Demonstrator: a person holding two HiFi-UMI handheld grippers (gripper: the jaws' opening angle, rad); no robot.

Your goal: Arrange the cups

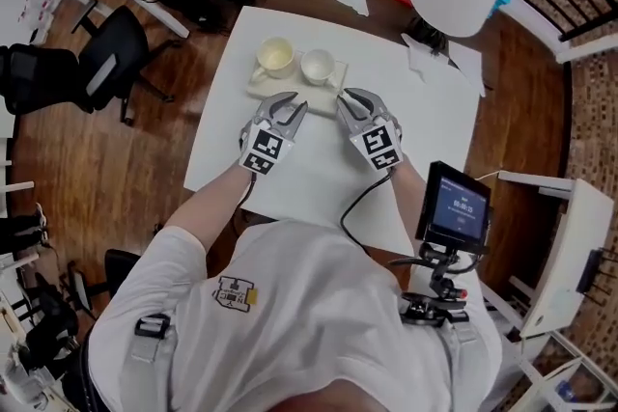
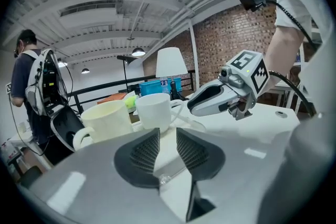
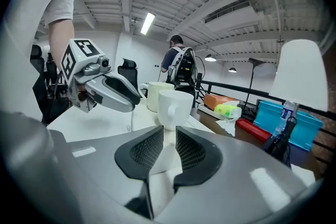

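Cream cup (image 1: 275, 57), white cup (image 1: 318, 66) fwd of left gripper (image 1: 288, 103), right gripper (image 1: 351, 98), both released.

Left gripper (image 1: 291, 107), right gripper (image 1: 353, 100) side by side over middle of table (image 1: 319, 174), pointing toward its far edge, tilted down. Both jaws narrowly apart, empty. Forearms extended.

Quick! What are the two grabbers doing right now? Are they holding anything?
Left gripper: jaws a little apart, open, holding nothing.
Right gripper: jaws a little apart, open, holding nothing.
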